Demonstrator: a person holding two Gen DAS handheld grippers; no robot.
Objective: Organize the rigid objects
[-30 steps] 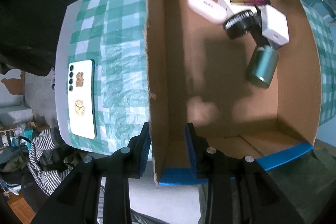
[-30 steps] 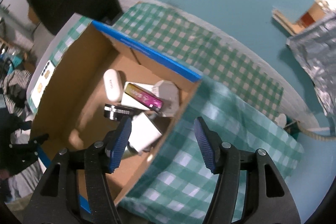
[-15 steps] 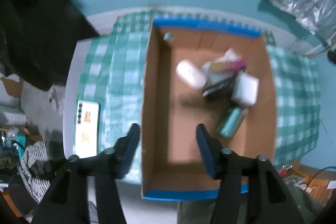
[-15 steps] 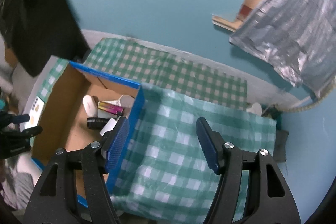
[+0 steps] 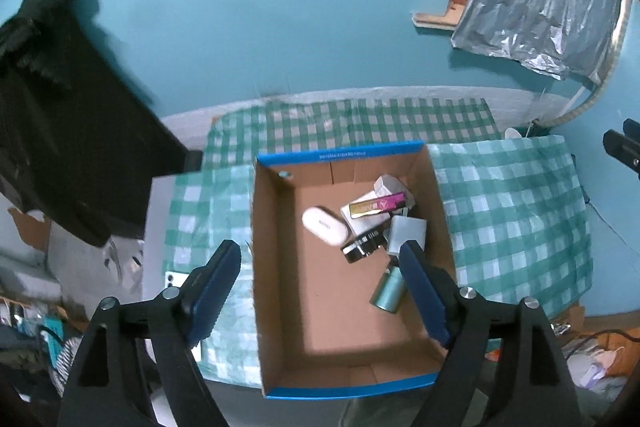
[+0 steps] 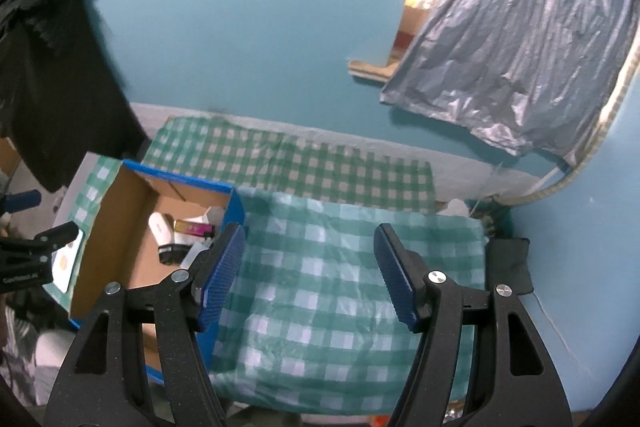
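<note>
- Above the cardboard box (image 5: 276, 267), the left gripper (image 5: 320, 291) hangs with its fingers spread wide; the jaws have just been opening, and nothing is between them.
- Over the green checked cloth (image 6: 320, 287), right of the box, the right gripper (image 6: 310, 273) stands about half open and empty.
- Inside the box, clustered toward its far right corner: a white oval case (image 5: 324, 225), a pink-and-gold lighter (image 5: 378, 205), a white charger block (image 5: 406, 235), a black round item (image 5: 360, 247) and a teal cylinder (image 5: 390, 291).
- On the surface left of the box, a white phone (image 6: 68, 259) lies flat.
</note>
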